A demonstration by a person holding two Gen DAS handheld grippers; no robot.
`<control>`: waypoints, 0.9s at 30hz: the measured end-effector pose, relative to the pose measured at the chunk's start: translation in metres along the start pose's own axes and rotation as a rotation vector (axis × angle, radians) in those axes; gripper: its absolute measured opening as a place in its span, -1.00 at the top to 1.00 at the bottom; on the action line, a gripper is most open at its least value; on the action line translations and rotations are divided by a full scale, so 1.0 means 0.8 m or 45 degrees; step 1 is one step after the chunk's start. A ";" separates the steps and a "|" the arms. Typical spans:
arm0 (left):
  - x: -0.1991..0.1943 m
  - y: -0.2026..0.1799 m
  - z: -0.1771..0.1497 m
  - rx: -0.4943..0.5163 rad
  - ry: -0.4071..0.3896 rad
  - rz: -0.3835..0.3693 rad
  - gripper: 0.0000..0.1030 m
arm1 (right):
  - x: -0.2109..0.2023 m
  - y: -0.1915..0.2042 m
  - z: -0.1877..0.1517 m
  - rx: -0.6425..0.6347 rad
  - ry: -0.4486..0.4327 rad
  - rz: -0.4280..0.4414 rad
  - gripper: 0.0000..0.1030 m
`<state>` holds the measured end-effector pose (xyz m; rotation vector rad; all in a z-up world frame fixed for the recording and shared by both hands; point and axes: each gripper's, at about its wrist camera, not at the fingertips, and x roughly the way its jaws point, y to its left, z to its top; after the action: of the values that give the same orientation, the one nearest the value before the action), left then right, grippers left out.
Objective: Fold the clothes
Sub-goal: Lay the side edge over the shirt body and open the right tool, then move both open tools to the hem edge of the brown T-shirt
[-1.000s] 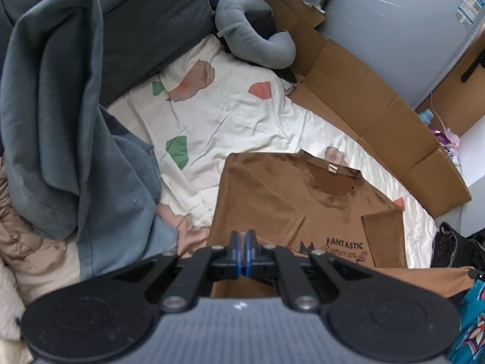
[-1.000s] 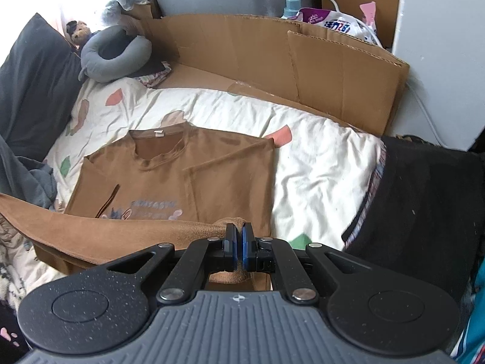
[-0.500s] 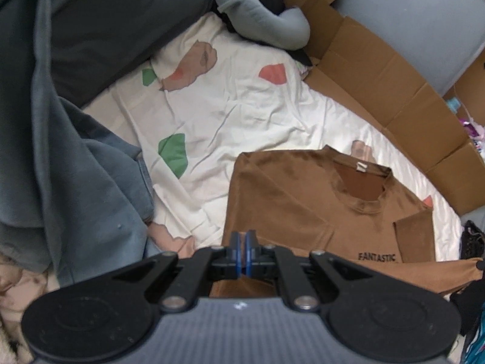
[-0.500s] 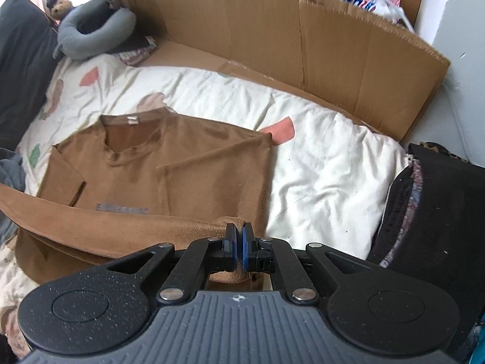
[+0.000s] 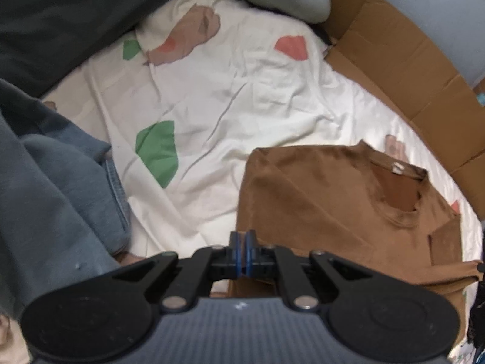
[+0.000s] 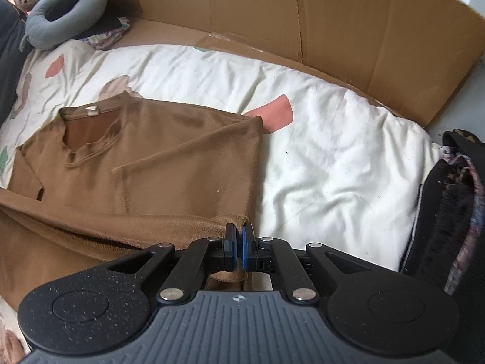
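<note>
The bed (image 6: pixel 333 157), under a white sheet with coloured patches, carries the work, with a cardboard wall (image 6: pixel 348 30) along its far side and a heap of blue-grey clothes (image 5: pixel 51 188) to the left. The brown T-shirt (image 6: pixel 169 157) lies face up in the middle of the sheet, collar toward the cardboard, both sleeves already turned in over the chest. Its lower part is lifted in a band across the front of both views, folding up toward the collar.

The right gripper (image 6: pixel 239 242) has its jaws clamped on the right hem corner, brown cloth bunched between the blue pads. The left gripper (image 5: pixel 242 248) has its jaws together at the left edge; they look clamped on the hem there, though the cloth itself is hard to see between them.

For a clean fold, both corners should probably travel level and land together just below the collar, side edges lined up with the body beneath. Keeping the hem taut between the two grips avoids a sagging middle. Release only once the cloth rests flat, or the right corner may curl back.
</note>
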<state>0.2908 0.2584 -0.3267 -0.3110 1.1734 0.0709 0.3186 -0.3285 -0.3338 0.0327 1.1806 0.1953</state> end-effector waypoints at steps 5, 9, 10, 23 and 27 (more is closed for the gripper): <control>0.004 -0.002 -0.003 0.039 -0.039 -0.045 0.91 | 0.012 -0.008 0.010 0.061 -0.042 0.027 0.88; -0.008 -0.001 -0.011 0.053 -0.084 -0.081 0.81 | -0.001 -0.021 0.015 0.110 -0.112 0.047 0.75; -0.013 -0.001 -0.014 0.067 -0.098 -0.083 0.74 | -0.007 -0.025 0.016 0.118 -0.130 0.051 0.63; -0.019 0.000 -0.054 0.195 -0.136 -0.055 -0.19 | 0.003 -0.026 -0.047 0.153 -0.207 0.111 -0.13; -0.001 -0.006 -0.062 0.261 -0.093 -0.062 -0.19 | 0.013 -0.015 -0.062 0.110 -0.175 0.092 -0.26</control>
<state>0.2472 0.2400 -0.3425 -0.1551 1.0899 -0.0799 0.2781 -0.3428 -0.3639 0.1627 1.0508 0.2019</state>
